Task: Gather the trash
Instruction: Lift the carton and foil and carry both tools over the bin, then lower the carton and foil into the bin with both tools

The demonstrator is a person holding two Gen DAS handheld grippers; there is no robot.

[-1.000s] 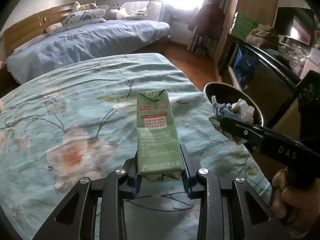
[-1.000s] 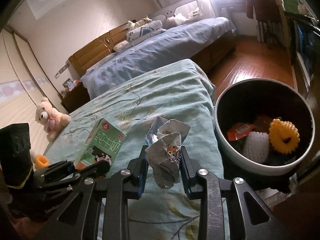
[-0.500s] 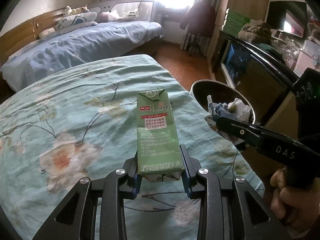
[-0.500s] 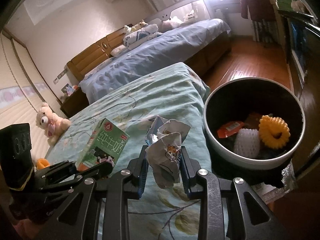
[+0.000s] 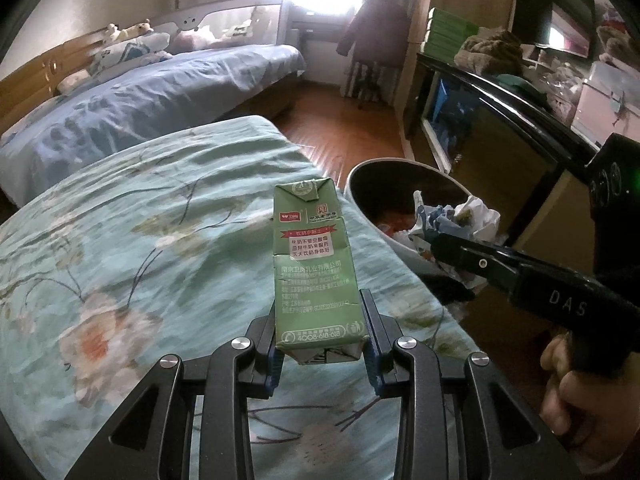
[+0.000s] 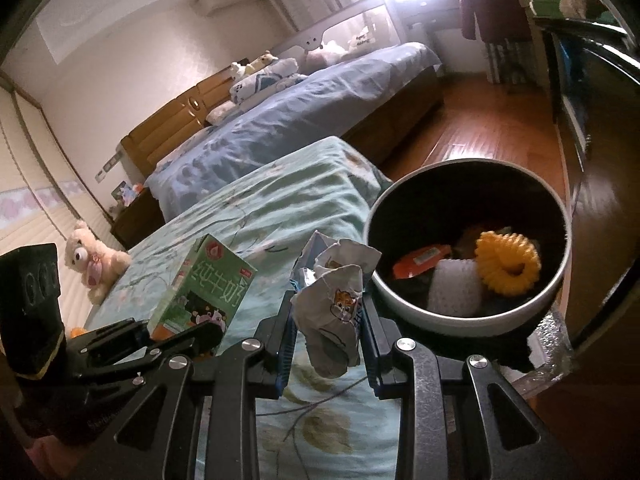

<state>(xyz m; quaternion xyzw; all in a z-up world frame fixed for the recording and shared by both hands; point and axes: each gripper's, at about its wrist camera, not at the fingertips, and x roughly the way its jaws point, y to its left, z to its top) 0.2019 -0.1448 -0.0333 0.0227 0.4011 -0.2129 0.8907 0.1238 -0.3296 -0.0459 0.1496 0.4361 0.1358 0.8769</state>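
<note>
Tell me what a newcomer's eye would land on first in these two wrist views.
A green milk carton stands upright, clamped in the left gripper above the floral bedspread. The right gripper pinches a crumpled wrapper with a tiger print. Beside the bed, the round bin already holds a yellow ring, a white sponge and a red packet.

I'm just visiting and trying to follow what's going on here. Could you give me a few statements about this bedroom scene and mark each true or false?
1. The left hand-held gripper holds a green milk carton. True.
2. The right hand-held gripper is empty. False: it is shut on a crumpled wrapper.
3. The trash bin stands beside the floral bedspread. True.
4. The bin is empty. False: a yellow ring toy and other items lie inside.
5. A teddy bear sits on the bed. True.
</note>
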